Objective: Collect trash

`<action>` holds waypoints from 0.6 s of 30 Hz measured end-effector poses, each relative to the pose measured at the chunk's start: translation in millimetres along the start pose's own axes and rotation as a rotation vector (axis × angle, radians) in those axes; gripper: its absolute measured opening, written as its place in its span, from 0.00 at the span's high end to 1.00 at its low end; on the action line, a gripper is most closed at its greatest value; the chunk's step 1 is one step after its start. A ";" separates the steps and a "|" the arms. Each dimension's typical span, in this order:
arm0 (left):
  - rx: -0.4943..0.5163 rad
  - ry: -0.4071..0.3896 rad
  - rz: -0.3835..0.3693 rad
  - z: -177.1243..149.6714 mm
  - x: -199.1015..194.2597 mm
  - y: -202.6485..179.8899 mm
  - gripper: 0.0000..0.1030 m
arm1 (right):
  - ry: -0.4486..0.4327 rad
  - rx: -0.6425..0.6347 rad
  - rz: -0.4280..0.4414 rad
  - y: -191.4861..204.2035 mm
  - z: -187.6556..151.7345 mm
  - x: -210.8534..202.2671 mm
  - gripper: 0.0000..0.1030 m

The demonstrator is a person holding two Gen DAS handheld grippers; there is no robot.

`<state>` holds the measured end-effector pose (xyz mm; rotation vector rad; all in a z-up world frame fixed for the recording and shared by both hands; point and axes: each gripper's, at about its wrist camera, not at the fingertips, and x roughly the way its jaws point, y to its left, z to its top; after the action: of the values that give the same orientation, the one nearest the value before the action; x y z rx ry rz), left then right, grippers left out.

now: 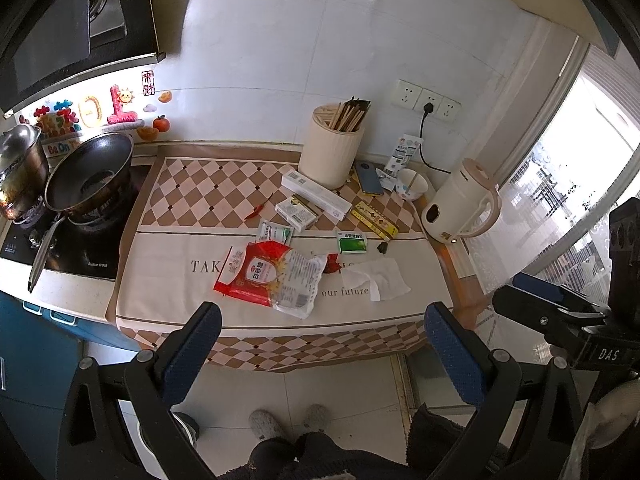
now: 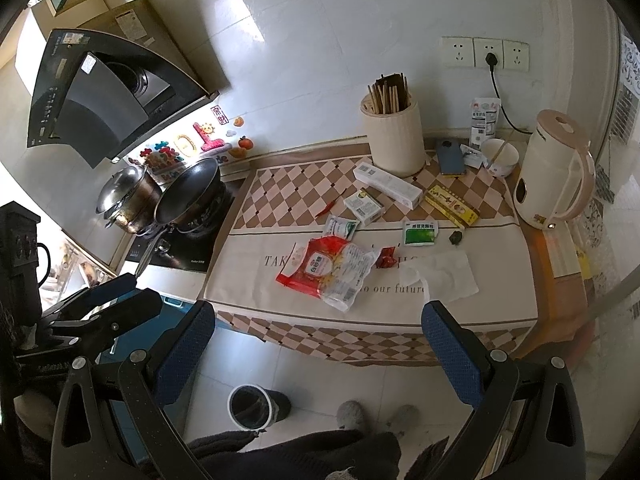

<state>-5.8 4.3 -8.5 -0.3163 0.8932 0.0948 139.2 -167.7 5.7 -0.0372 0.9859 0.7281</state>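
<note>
Kitchen worktop [image 1: 172,280] is carrying a red snack wrapper [image 1: 272,276] at center, a crumpled tissue [image 1: 378,280] lying at its 3 o'clock. Left gripper [image 1: 320,344] and right gripper [image 2: 316,340] are hanging wide open and empty at the wrapper's 6 o'clock, off the worktop's edge.

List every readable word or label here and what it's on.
"TAK" and "our future": tablecloth.
"DAS": right gripper body.
"Be On": wall sticker.
Red snack bag, green sachet, boxes: print too small to read.
</note>
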 end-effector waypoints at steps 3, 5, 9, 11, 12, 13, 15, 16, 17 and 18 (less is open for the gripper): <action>-0.002 0.002 -0.003 -1.0 -0.3 -0.3 0.00 | 0.003 0.001 0.002 0.9 -0.2 0.6 0.00; -0.001 0.001 -0.002 -1.1 0.2 0.8 0.00 | 0.005 0.001 -0.001 1.8 -0.7 0.8 0.00; -0.003 0.005 -0.006 -6.2 1.0 0.9 0.00 | 0.007 0.002 -0.004 1.9 -0.9 1.5 0.00; -0.004 0.007 -0.007 -6.1 2.0 2.1 0.00 | 0.007 0.004 0.002 1.6 -1.1 1.3 0.00; -0.003 0.010 -0.007 -8.3 2.4 1.2 0.00 | 0.008 0.005 0.001 2.1 -3.1 1.6 0.00; -0.003 0.011 -0.008 -7.7 2.5 1.6 0.00 | 0.008 0.002 -0.001 2.2 -4.1 2.1 0.00; -0.004 0.016 -0.009 -7.2 4.7 1.8 0.00 | 0.010 0.008 0.005 2.0 -2.9 2.1 0.00; -0.005 0.020 -0.011 -5.1 6.8 2.7 0.00 | 0.011 0.002 0.002 2.3 -2.3 2.2 0.00; -0.005 0.024 -0.012 -5.6 8.0 2.5 0.00 | 0.010 0.001 -0.001 2.0 -2.2 2.9 0.00; -0.006 0.029 -0.014 -1.9 10.8 3.9 0.00 | 0.014 0.002 -0.001 2.0 -2.8 3.8 0.00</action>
<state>-1.2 6.8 -18.9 -0.3297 0.9192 0.0803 137.3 -165.1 1.8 -0.0404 1.0001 0.7270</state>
